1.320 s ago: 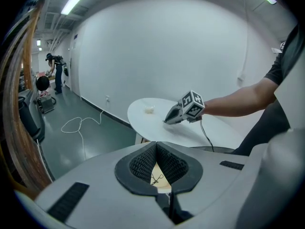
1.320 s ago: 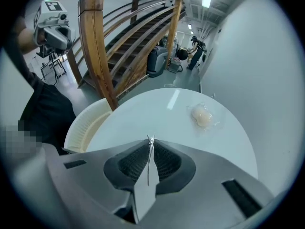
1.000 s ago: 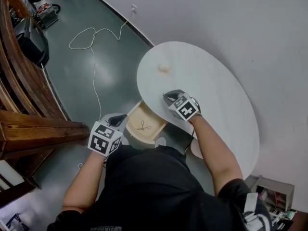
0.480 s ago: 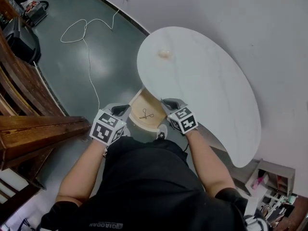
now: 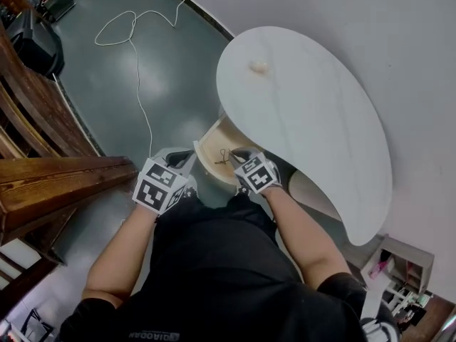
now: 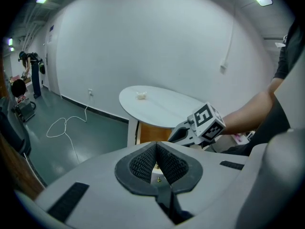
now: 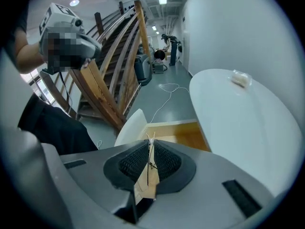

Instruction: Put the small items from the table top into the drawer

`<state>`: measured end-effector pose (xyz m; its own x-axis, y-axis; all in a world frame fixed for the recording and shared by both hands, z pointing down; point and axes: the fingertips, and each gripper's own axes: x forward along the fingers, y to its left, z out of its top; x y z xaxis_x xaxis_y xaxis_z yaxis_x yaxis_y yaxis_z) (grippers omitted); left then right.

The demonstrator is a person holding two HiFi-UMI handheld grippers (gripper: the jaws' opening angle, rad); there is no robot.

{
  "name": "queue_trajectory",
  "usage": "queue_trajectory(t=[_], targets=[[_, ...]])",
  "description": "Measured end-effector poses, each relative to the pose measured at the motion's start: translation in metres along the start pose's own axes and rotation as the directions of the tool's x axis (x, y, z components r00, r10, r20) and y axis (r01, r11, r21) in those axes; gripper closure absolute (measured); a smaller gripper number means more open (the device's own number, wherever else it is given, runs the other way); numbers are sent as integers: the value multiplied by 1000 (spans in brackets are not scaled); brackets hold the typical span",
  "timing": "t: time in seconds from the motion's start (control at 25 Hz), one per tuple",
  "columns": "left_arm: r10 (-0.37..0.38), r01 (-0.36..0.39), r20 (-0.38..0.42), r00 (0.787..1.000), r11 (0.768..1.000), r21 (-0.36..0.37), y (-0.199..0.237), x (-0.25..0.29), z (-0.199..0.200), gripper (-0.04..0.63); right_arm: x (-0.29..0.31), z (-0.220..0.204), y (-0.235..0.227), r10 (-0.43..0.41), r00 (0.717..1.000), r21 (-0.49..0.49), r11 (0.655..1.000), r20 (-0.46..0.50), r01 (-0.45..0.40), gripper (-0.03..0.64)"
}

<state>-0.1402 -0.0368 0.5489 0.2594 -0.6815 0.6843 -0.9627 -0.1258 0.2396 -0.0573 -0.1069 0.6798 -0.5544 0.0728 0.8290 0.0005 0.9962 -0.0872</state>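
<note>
A white oval table (image 5: 313, 120) carries a small cream item (image 5: 258, 67) near its far end. Under its near edge a wooden drawer (image 5: 206, 142) stands pulled out, with a thin dark scissors-like item (image 5: 222, 157) lying in it. My right gripper (image 5: 239, 157) hangs over the drawer. In the right gripper view it (image 7: 150, 144) is shut on a thin flat tan piece with a wire spring (image 7: 147, 175), above the drawer's white front (image 7: 129, 127). My left gripper (image 5: 178, 164) hovers left of the drawer over the floor, its pads (image 6: 143, 163) meeting at the tips with nothing held.
Heavy wooden beams and a railing (image 5: 50, 177) stand close on the left. A white cable (image 5: 135, 34) loops across the green floor. The white wall runs behind the table. A small shelf unit (image 5: 402, 266) sits at lower right. A person (image 7: 170, 42) stands far off.
My right gripper has left the table top and come back toward me over the open drawer. The left gripper has hardly moved. The head view has shifted.
</note>
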Motion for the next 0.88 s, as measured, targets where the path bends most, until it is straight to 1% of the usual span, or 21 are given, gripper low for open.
queue_trajectory(t=[0.12,0.24,0.32,0.36,0.44,0.52,0.6,0.68,0.76,0.88], targets=[[18,-18,-4,1000,1000,-23,0,-7,-10,580,35,-5,-2,19,997,-49,999,-72,-22,583],[56,-57,-20,998,997,-51,6,-18,-24,580,70,-12,-5,51,990,-36,998,-131,-56,583],[90,-91,-25,996,992,-90,13,-28,-35,580,94,-16,-5,69,985,-20,997,-158,-74,583],[106,-108,-25,994,988,-113,16,-32,-41,580,104,-16,-4,76,983,-30,996,-167,-82,583],[132,-135,-28,991,978,-158,19,-38,-51,580,123,-11,-3,77,980,-98,991,-181,-96,583],[150,-154,-30,988,968,-197,22,-44,-59,580,140,-16,0,70,972,-196,974,-225,-116,583],[166,-167,-27,986,958,-231,28,-50,-65,580,157,-25,4,54,960,-305,942,-275,-140,583],[189,-189,-26,982,949,-252,35,-55,-67,580,172,-30,6,50,952,-382,909,-302,-168,583],[215,-216,-33,976,939,-268,39,-57,-70,580,183,-33,4,57,949,-409,893,-309,-186,583],[239,-241,-45,970,925,-294,40,-58,-74,580,191,-40,-3,57,948,-397,899,-314,-186,583]])
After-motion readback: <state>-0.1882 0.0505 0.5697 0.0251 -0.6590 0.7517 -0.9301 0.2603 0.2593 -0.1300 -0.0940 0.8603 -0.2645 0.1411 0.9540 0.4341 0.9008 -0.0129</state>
